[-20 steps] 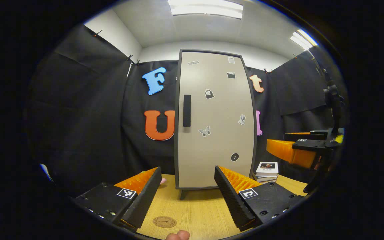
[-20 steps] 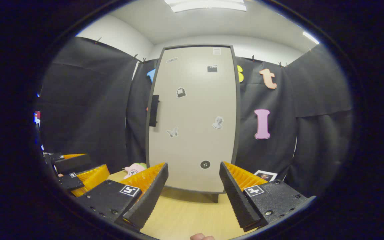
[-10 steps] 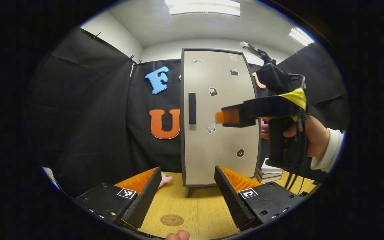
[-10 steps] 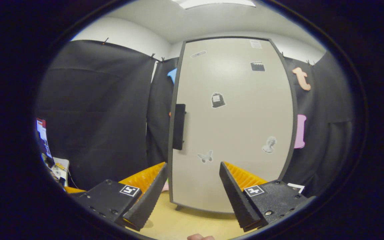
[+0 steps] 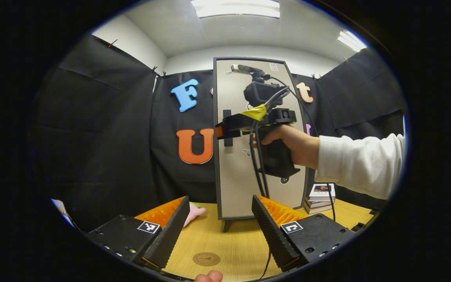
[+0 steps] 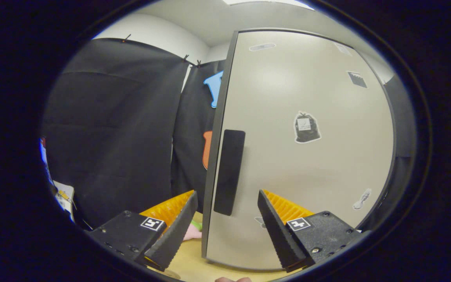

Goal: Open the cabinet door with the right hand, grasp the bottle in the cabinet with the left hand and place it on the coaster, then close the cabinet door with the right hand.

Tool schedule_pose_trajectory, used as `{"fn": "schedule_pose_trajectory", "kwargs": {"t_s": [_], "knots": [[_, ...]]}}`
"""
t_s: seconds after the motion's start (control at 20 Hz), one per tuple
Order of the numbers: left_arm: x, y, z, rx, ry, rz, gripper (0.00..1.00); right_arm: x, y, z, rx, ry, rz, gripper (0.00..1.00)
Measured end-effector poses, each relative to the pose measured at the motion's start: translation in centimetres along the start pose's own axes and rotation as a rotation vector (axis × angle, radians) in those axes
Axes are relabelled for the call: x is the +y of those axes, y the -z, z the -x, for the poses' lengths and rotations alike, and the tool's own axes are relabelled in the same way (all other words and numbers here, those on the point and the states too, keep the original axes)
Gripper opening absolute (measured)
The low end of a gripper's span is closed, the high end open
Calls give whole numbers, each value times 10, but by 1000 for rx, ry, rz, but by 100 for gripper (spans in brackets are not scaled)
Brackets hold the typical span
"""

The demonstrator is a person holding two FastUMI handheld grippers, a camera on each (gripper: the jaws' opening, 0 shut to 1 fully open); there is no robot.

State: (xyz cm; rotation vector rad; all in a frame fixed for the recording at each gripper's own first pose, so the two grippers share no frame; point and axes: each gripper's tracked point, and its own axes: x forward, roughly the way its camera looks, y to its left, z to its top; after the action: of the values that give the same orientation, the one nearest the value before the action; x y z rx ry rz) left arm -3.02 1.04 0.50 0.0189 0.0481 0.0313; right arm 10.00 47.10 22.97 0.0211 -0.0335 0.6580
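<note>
The tall beige cabinet [image 5: 249,188] stands shut on the wooden table, its black handle [image 5: 228,141] on the door's left edge. The bottle is hidden behind the door. A round brown coaster [image 5: 206,259] lies on the table in front of my left gripper [image 5: 219,231], which is open and holds nothing, low over the table's near side. In the left gripper view, a hand in a white sleeve holds my right gripper [image 5: 220,130] up at the handle. In the right gripper view, the handle [image 6: 229,172] is close ahead, its lower end above the gap of my open right gripper [image 6: 227,231].
A pink plush toy [image 5: 195,213] lies on the table [image 5: 241,243] left of the cabinet's foot. A small stack of books [image 5: 318,194] sits to the cabinet's right. A cable hangs from the right gripper down in front of the door.
My right gripper has risen and moved left and forward up to the door handle, which now looms large in its view. My left gripper has barely moved. The door is still shut.
</note>
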Motion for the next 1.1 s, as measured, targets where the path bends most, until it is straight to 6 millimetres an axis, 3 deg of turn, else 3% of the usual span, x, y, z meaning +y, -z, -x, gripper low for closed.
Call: {"fn": "schedule_pose_trajectory", "kwargs": {"t_s": [0.35,0.65,0.8,1.0,1.1], "knots": [[14,0,-4,-3,-27,1,96,1,-3,-30,24,36,-88,93],[22,0,-8,-3,-40,9,96,4,-3,-40,32,67,-55,64],[24,1,-8,-5,-49,11,96,-5,-2,-37,27,126,-63,39],[26,1,-7,-3,-59,24,96,-4,-3,-38,30,102,-103,24],[26,1,-6,-3,-60,25,96,-5,-2,-38,36,107,-89,23]]}}
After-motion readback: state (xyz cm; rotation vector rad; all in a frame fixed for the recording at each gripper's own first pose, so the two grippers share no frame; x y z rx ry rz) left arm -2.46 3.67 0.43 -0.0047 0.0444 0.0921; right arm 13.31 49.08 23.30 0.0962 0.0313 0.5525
